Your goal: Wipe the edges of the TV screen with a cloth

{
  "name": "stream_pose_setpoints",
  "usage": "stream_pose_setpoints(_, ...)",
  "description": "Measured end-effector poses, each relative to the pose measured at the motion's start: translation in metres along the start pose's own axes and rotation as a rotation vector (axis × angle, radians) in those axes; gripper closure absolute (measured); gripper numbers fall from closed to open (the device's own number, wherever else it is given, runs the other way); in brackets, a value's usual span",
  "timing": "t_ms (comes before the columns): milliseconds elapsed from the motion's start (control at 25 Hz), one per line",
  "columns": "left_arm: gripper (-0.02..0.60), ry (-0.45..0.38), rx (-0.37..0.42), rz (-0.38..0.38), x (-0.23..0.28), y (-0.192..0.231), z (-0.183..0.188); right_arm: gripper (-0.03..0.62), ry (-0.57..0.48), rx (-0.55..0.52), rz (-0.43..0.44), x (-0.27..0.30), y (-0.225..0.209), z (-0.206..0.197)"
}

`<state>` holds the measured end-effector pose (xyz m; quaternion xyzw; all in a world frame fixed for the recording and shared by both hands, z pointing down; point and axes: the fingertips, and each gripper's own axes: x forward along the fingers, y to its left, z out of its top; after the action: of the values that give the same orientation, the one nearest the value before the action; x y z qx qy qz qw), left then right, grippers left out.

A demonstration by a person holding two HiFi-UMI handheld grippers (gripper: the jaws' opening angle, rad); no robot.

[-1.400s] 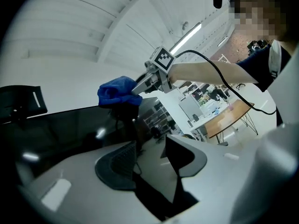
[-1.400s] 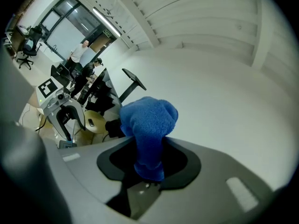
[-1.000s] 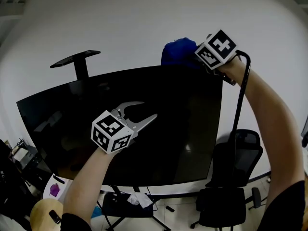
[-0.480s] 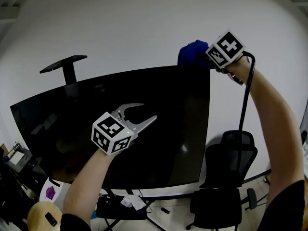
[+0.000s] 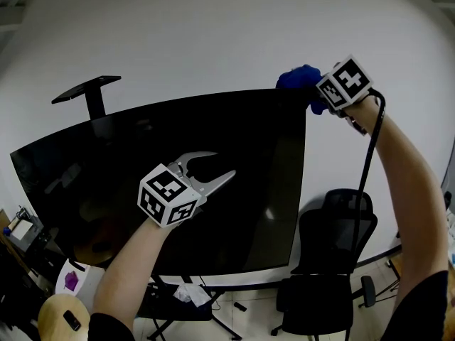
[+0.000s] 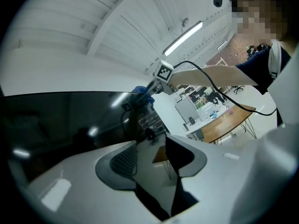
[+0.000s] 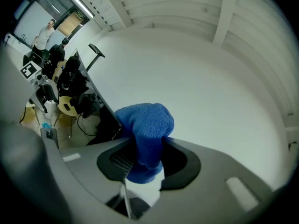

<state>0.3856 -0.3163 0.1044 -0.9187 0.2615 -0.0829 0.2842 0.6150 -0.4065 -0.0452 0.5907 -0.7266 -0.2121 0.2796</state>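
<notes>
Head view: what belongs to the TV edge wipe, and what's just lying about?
Job:
- TV screen
- blue cloth, at the screen's top right corner
- right gripper, shut on the cloth

Lying about:
- office chair
- black stand behind the TV

You find no readable words or numbers here: the square markers (image 5: 168,195) on your left gripper (image 5: 217,163) and right gripper (image 7: 148,146) are patterns (not letters), and the green sign (image 7: 79,16), perhaps an exit sign, is too small.
</notes>
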Motion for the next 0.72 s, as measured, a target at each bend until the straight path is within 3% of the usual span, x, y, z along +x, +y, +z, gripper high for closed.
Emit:
stream_pose_setpoints(160,0.397,-0.017,-0.029,-0.006,0.000,-0.001,-0.004,0.450,-0.033,0.056,-0.002,0.001,0.012,-0.027)
stream_pose_setpoints(440,0.397,-0.069,-0.094,-0.001,-0.032,-0.015,-0.022,0.450,-0.187,0.279,-0.002,-0.022,0.046,-0.080)
stream_pose_setpoints(560,0.397,-0.059,-0.106,0.014,-0.060,-0.025,-0.045,0.450,-0.258,0.347,-0.023,-0.047,0.082,-0.105)
stream_pose_setpoints(720,0.397,-0.044,-0.133,0.030,-0.108,-0.057,-0.079,0.450,-0.311,0.355,-0.030,-0.083,0.161,-0.141)
